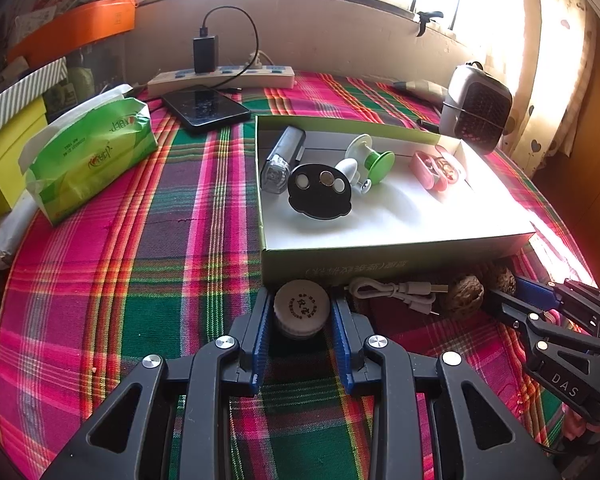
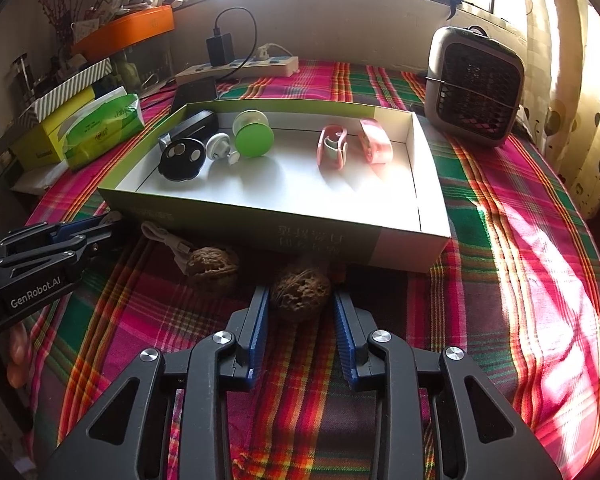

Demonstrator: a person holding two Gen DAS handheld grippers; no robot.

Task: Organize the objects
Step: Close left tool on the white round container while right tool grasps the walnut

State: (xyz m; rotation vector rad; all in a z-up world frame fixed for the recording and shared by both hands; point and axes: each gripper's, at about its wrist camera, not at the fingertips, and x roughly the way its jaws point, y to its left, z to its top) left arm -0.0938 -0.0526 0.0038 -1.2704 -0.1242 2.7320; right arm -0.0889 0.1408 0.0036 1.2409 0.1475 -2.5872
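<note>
A small white bottle with a printed round cap point(image 1: 302, 308) stands on the plaid cloth against the front wall of the green-and-white box point(image 1: 380, 252). My left gripper point(image 1: 301, 295) is shut on it, blue pads against both sides of the cap. A brown walnut point(image 2: 300, 298) lies in front of the box point(image 2: 260, 228), and my right gripper point(image 2: 300, 290) is shut on it. A second walnut point(image 2: 212, 268) and a coiled white cable point(image 2: 166, 238) lie between the two grippers. The left gripper point(image 2: 114, 226) shows at the left edge of the right wrist view.
In the box lie a black disc point(image 1: 320, 190), a clear flashlight point(image 1: 280, 160), a green spool point(image 1: 376, 158) and pink cases point(image 1: 436, 170). A green tissue pack point(image 1: 88, 156), phone point(image 1: 206, 108), power strip point(image 1: 220, 76) and small fan point(image 2: 474, 86) ring the cloth.
</note>
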